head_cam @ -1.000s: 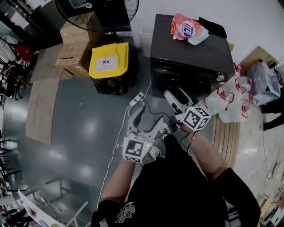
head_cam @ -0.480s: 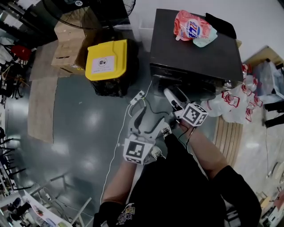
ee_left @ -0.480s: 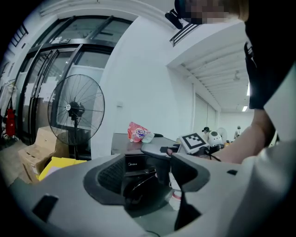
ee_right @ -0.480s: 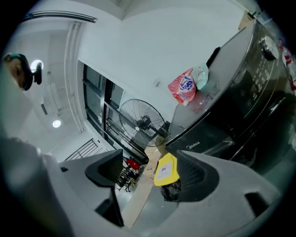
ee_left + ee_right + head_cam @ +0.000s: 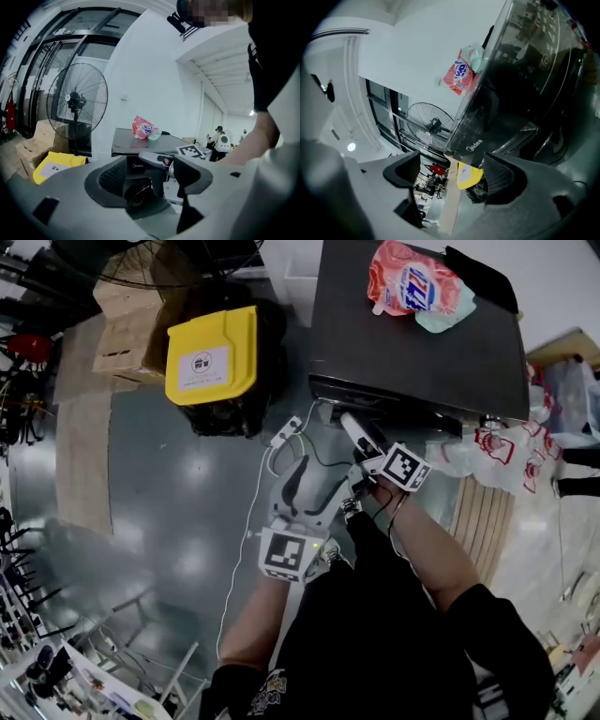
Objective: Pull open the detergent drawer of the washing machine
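At the black washing machine's (image 5: 412, 343) upper front edge, the right gripper (image 5: 356, 432) — empty, jaws opening — faces it, presumably readying a pull.

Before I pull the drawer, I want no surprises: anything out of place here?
A white power strip lies loose on the floor just in front of the washing machine, easy to step on. A detergent pouch lies on the machine's top. No spill shows.

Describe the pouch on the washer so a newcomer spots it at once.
Find the dark washing machine right of the yellow-lidded bin. On its top, toward the back, lies a red-pink pouch with a blue logo. The object beside it is plain black, so the pouch is the one bright thing there.
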`<state>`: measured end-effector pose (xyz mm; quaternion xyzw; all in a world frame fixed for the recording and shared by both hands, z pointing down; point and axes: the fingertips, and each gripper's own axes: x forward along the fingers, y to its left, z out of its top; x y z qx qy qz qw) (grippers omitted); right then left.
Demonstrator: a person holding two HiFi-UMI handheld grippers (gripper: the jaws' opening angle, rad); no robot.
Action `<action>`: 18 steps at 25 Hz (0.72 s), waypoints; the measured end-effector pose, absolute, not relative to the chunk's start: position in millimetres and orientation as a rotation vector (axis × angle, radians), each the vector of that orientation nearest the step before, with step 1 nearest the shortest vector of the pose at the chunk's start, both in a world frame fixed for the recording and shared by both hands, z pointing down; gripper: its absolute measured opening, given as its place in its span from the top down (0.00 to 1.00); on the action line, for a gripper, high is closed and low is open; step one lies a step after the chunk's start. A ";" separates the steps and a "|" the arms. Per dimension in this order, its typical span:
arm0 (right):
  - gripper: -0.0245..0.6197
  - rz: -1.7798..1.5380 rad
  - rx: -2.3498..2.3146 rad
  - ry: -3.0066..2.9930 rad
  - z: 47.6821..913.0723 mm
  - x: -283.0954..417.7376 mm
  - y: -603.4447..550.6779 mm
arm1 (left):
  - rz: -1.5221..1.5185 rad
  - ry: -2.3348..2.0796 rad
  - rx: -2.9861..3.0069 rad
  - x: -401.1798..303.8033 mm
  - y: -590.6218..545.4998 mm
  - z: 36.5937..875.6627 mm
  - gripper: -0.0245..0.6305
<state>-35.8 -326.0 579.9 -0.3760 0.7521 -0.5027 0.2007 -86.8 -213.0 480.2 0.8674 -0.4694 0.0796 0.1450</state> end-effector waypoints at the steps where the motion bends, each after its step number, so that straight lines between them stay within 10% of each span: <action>1: 0.29 -1.397 -1.025 2.100 581.2 -37.5 -331.8 | 0.230 -1.353 2.492 -86.6 -217.2 482.8 0.53; 18: 0.20 -1.664 -1.155 1.757 649.3 -20.4 -350.2 | 0.263 -1.305 2.441 -88.7 -248.5 509.8 0.53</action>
